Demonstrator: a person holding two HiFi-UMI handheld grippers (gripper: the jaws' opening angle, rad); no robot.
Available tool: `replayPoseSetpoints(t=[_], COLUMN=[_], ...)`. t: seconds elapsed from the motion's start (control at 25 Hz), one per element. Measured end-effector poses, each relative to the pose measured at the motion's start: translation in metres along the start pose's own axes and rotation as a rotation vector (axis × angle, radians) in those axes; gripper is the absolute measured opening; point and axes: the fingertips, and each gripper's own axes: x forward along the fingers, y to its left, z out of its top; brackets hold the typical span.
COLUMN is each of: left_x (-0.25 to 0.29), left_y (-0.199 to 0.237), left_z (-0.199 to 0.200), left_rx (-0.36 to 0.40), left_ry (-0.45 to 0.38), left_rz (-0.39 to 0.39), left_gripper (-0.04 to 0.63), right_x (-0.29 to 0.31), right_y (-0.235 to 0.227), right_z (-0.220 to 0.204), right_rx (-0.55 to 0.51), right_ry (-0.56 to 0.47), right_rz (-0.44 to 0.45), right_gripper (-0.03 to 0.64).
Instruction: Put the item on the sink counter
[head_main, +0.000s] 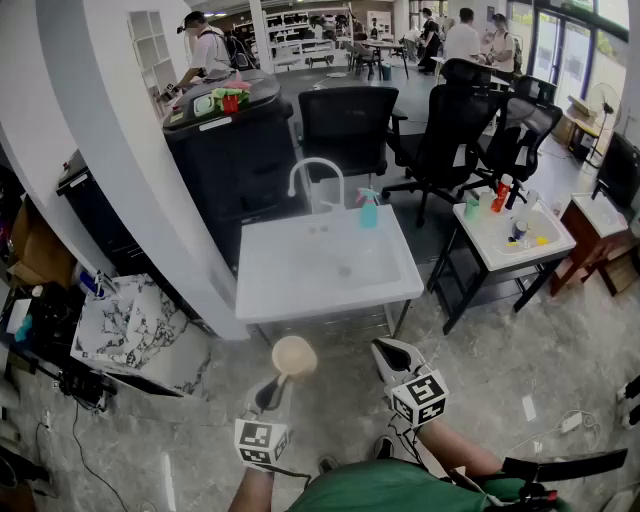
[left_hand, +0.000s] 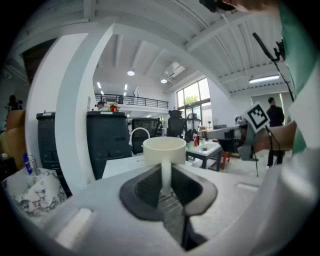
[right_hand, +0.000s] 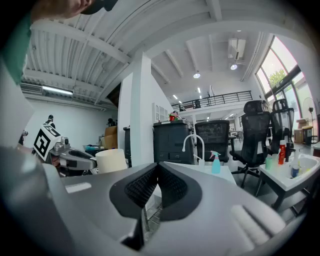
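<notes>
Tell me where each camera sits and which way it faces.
Head view: on the person's head, looking steeply down at the white sink counter; shows the left hand-held gripper, the right hand-held gripper, the right forearm.
Left gripper view: on the left hand-held gripper, looking along jaws shut on the cream handled cup, toward the counter; right forearm at right.
Right gripper view: on the right hand-held gripper, looking along shut, empty jaws toward the counter; left hand-held gripper at left.
Shared: all three show cup and counter.

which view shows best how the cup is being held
The left gripper view: the handle of the cup is pinched in the left hand-held gripper. The head view shows only its open top from above; the right gripper view shows its side, not the grip.
</notes>
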Motion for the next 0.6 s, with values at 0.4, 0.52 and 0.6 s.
replayPoseSetpoints(t=[0.4,0.52,0.6], left_x=[0.014,0.021,0.027], left_y=[-0.017,-0.022,-0.027], left_z=[0.003,0.009,0.012], left_rx=[0.005,0.008,0.011], left_ry=[0.002,-0.006,-0.005], left_rz=[-0.004,0.005,0.014], left_gripper=[0.04,0.04,0.041], right_x=[-0.009,-0.014,-0.019], right_y=[-0.019,-0.03,-0.041], right_z=[0.004,0.009,0.011], right_rx=[0.002,0.036,0.045], right_ry=[-0.014,-0.038,-0.049], right_rz=[0.016,0.025,0.019], right_gripper=[0.002,0.002,0.002])
